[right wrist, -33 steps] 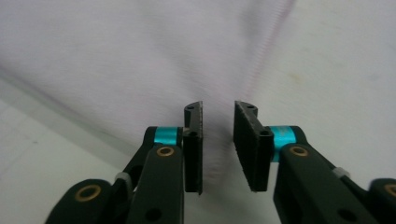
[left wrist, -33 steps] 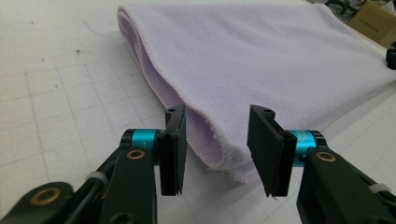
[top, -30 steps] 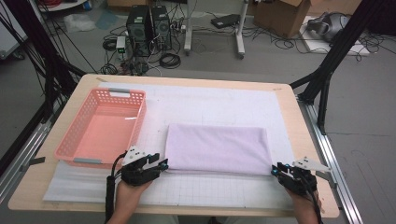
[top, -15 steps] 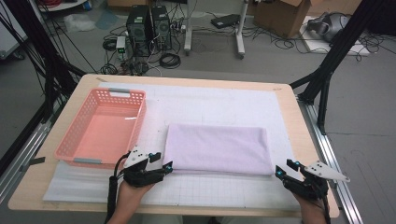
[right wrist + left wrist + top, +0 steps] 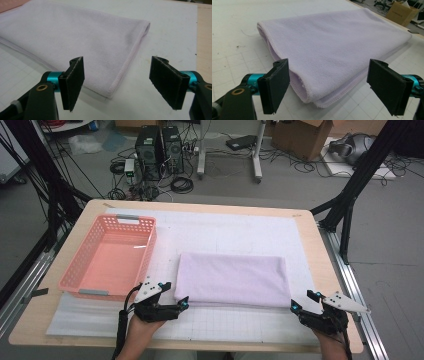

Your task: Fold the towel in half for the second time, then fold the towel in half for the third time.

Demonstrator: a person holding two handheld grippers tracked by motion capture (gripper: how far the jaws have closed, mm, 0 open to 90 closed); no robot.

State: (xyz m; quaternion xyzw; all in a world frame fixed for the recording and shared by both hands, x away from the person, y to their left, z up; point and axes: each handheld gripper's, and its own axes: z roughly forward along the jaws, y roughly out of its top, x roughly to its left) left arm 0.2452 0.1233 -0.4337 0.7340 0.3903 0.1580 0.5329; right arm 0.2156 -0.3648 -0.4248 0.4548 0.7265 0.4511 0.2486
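Two grippers sit at the near edge of the bench, both with jaws spread wide and holding nothing. Left gripper [image 5: 184,303] faces the near left corner of a folded lilac towel [image 5: 234,279]; right gripper [image 5: 300,301] faces its near right corner. Between them the towel lies flat, long axis running left to right, beside a pink basket [image 5: 107,257] at left.

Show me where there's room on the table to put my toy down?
The white gridded mat is bare between the folded lavender towel and the table's far edge. The pink plastic basket is empty too. It is crowded along the near edge, where the left gripper and right gripper sit open at the towel's corners.
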